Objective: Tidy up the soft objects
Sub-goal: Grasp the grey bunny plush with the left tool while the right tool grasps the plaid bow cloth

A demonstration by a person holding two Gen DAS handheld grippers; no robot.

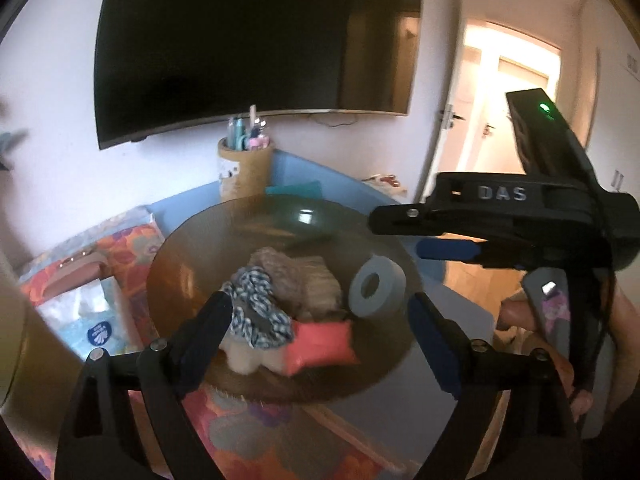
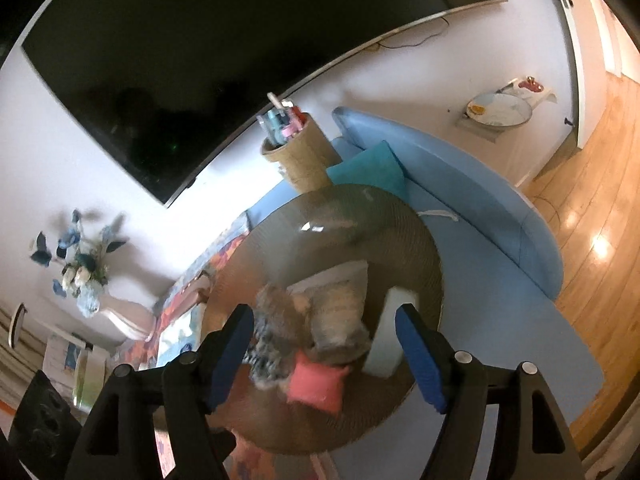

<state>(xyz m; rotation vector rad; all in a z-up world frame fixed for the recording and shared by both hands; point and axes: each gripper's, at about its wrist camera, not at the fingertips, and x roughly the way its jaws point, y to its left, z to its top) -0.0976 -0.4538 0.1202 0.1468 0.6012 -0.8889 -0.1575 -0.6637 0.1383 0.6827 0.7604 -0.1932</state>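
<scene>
A round brown mat (image 1: 192, 248) (image 2: 416, 240) holds a pile of soft objects: a blue-white rope toy (image 1: 256, 312) (image 2: 266, 350), a grey fuzzy cloth (image 1: 296, 276) (image 2: 336, 312), a small pink pillow (image 1: 320, 346) (image 2: 318, 384), a white fluffy piece (image 1: 248, 358) and a grey foam ring (image 1: 376, 286) (image 2: 390, 332). My left gripper (image 1: 320, 332) is open and empty, hovering just above the pile. My right gripper (image 2: 326, 352) is open and empty above the same pile; it shows in the left wrist view (image 1: 400, 224) at right, over the mat's edge.
The mat lies on a blue table (image 2: 500, 300) with a floral cloth (image 1: 128, 248) at left. A green bowl (image 1: 304, 218) and a woven pen holder (image 1: 244, 168) (image 2: 300, 156) stand at the back. A tissue pack (image 1: 92, 320) lies left. A TV (image 1: 256, 40) hangs behind.
</scene>
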